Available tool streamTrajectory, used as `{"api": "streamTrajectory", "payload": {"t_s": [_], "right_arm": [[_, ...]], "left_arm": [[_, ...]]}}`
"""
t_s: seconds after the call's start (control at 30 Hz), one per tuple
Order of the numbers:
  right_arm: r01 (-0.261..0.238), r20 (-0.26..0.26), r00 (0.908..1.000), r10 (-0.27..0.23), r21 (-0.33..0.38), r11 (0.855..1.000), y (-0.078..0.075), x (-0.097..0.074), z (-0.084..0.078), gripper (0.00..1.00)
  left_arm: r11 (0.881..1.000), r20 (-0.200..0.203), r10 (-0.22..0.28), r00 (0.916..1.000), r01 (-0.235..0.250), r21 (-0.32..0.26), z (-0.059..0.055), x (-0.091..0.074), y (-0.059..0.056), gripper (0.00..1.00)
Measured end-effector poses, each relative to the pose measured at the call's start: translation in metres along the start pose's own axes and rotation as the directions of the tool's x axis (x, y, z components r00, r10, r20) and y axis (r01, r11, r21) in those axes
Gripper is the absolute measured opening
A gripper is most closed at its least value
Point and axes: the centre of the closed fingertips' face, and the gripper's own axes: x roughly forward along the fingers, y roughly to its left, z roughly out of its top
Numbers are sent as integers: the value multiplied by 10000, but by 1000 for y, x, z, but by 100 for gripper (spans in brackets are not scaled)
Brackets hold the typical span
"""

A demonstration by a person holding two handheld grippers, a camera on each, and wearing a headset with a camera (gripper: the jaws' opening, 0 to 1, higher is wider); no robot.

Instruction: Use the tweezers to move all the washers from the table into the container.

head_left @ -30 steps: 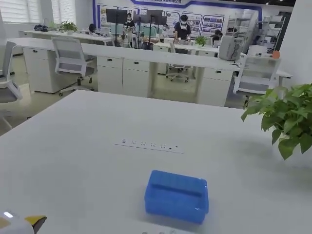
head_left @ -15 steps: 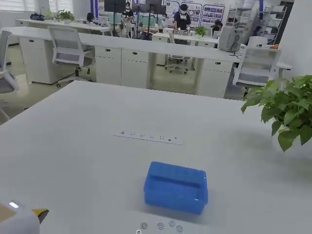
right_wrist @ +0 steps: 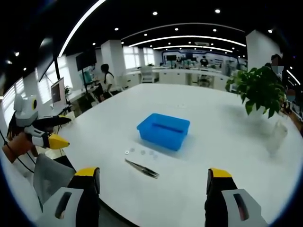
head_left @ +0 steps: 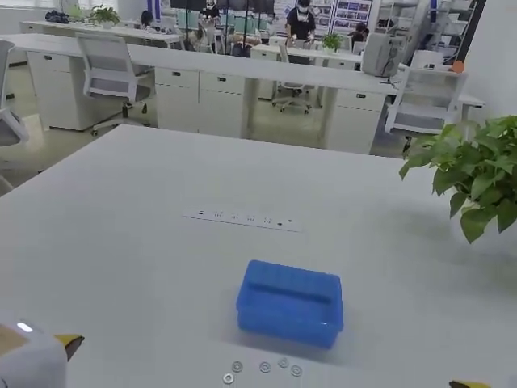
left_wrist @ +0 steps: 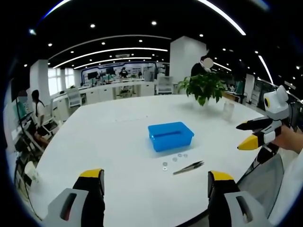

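My left claw [left_wrist: 156,175] and right claw [right_wrist: 154,172] hang spread and empty, above the near edge.
The tweezers [left_wrist: 188,167] lie flat on the surface [left_wrist: 109,142] near that edge, just before the washers [left_wrist: 174,161] and container [left_wrist: 170,135]. Their long axis runs along the edge, thin end seemingly leftward; a slanted grab could skid them off.

I see the white surface [head_left: 121,242] carrying a blue container [head_left: 290,303], washers [head_left: 264,368] just beside it, tweezers [left_wrist: 188,167] near them, and a socket strip [head_left: 242,218].
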Motion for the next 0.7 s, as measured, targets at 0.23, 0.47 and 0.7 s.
{"api": "streamTrajectory", "payload": {"t_s": [0.23, 0.47, 0.7], "right_arm": [[44, -58, 10000, -44, 0, 10000, -1, 0, -3, 93], [37, -31, 10000, -37, 37, 10000, 0, 2, -5, 93], [67, -169, 9998, -67, 27, 10000, -2, 7, -7, 92]], "left_arm": [[9999, 11, -124, 9999, 124, 68, 3, 3, -2, 90], [9994, -82, -227, 9997, 229, 244, 3, 9, -3, 89], [9959, 241, -511, 9984, 492, 758, 9, 16, -6, 86]]}}
